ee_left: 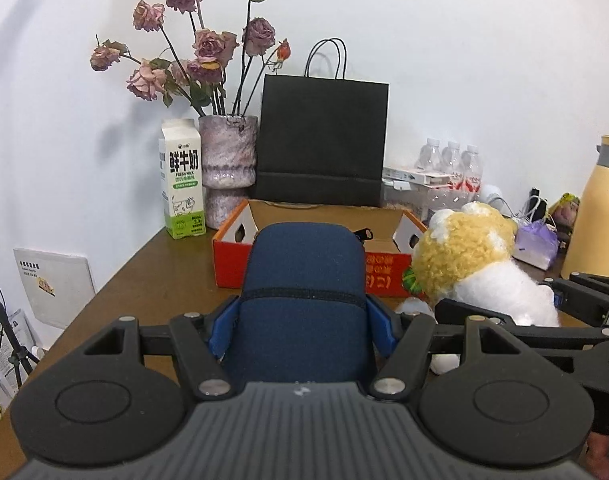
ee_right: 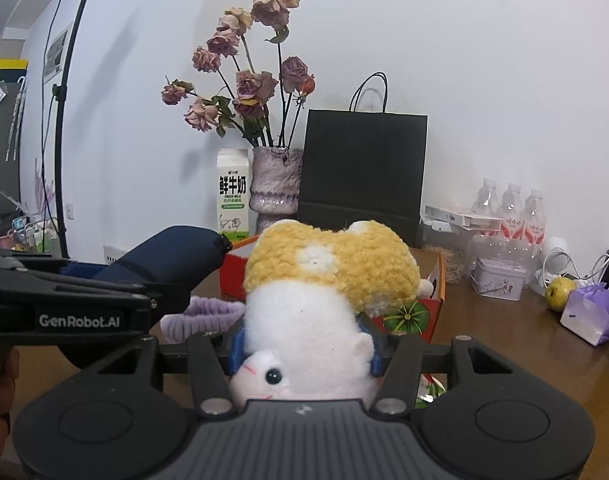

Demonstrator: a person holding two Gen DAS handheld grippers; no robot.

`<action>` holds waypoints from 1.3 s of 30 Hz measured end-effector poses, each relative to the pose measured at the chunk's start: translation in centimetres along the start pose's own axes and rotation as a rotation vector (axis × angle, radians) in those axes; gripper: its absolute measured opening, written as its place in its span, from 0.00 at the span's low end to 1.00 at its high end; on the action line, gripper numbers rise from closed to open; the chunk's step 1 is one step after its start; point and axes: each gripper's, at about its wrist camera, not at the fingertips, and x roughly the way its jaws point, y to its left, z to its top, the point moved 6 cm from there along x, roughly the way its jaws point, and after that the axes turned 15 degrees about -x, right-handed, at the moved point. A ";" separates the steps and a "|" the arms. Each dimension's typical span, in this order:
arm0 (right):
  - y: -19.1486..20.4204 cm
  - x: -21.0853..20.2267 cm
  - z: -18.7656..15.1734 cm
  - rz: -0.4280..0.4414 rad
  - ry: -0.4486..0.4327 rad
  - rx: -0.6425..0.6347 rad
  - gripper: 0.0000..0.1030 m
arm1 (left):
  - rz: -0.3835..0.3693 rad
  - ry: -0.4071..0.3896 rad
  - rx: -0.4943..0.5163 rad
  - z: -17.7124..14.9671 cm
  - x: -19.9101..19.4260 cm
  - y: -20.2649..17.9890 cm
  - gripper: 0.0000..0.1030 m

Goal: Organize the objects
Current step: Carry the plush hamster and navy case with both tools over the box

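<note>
1. Milk carton (ee_left: 182,178): upright at the back left of the table (ee_left: 144,280), against the wall, touching or just beside the vase (ee_left: 227,168).
2. Vase: holds dried roses (ee_left: 200,46); stands between the carton and the black bag (ee_left: 322,140).
3. Black bag: upright against the wall, directly behind the box (ee_left: 232,264).
4. Box: open, orange-red outside with a brown inside, in front of the bag; a watermelon print shows on its right side in the right wrist view.
5. Left gripper (ee_left: 302,326): jaws clamped on a blue pouch (ee_left: 304,276), the blue pads pressing its two sides. The pouch is off the table, its far end pointing at the box, near the front wall.
6. Purple cloth (ee_right: 202,314): lies on the table in front of the box, between the two grippers, seen in the right wrist view.
7. Right gripper (ee_right: 306,354): jaws closed on a plush toy (ee_right: 316,292), white body and yellow curly top, the pads squeezing its white middle. The toy is held in front of the box's right half, just right of the pouch.
8. Water bottles (ee_right: 512,210): three in a row at the back right, behind a tin (ee_right: 498,278).
9. Apple (ee_right: 559,294): on the table at the right, beside a purple-wrapped packet (ee_right: 594,316).
10. Yellow flask (ee_left: 598,212): upright at the far right in the left wrist view.
</note>
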 end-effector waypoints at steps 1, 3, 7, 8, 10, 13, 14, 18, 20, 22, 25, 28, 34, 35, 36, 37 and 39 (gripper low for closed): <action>-0.1 0.3 0.2 -0.002 0.000 0.001 0.51 | 0.002 -0.003 -0.002 0.3 0.2 0.0 0.65; -0.3 0.8 0.6 -0.006 0.001 0.004 0.51 | 0.007 -0.015 0.000 1.0 0.6 0.0 0.65; -0.7 2.2 1.3 -0.006 0.004 0.011 0.51 | 0.015 -0.033 0.003 2.2 1.6 -0.1 0.65; -0.8 2.4 1.4 -0.006 0.004 0.013 0.51 | 0.016 -0.035 0.003 2.5 1.9 -0.1 0.65; -1.0 3.1 1.7 -0.003 0.005 0.018 0.51 | 0.016 -0.039 0.003 3.0 2.5 -0.2 0.65; -1.4 4.1 2.1 0.003 0.011 0.028 0.51 | 0.017 -0.041 0.002 3.6 3.4 -0.4 0.65; -1.4 4.4 2.2 0.004 0.011 0.029 0.51 | 0.016 -0.041 0.003 3.7 3.7 -0.5 0.65; -2.0 5.6 2.9 -0.003 0.008 0.034 0.51 | 0.017 -0.046 0.010 4.4 4.8 -0.8 0.65; -2.5 6.3 3.3 -0.008 0.005 0.040 0.51 | 0.019 -0.049 0.006 4.7 5.4 -0.8 0.65; -2.9 7.0 3.5 -0.015 0.007 0.044 0.51 | 0.023 -0.050 0.003 5.1 6.0 -0.6 0.65; -3.8 8.2 3.8 -0.021 0.009 0.061 0.51 | 0.027 -0.053 0.001 5.6 6.9 -0.4 0.65; -4.7 9.2 3.9 -0.030 0.011 0.072 0.51 | 0.028 -0.059 -0.007 6.3 7.8 -0.3 0.65; -6.2 10.8 4.4 -0.047 0.009 0.089 0.51 | 0.027 -0.064 -0.001 7.0 9.7 -0.3 0.65; -6.5 11.1 4.6 -0.050 0.008 0.091 0.51 | 0.029 -0.064 0.000 7.2 10.1 -0.3 0.65; -6.7 11.4 4.7 -0.052 0.007 0.095 0.51 | 0.031 -0.064 0.000 7.3 10.4 -0.2 0.65; -6.9 11.7 4.8 -0.052 0.007 0.098 0.51 | 0.033 -0.065 -0.001 7.4 10.7 -0.1 0.65; -7.2 12.3 5.0 -0.054 0.007 0.103 0.51 | 0.038 -0.067 0.002 7.6 11.3 0.0 0.65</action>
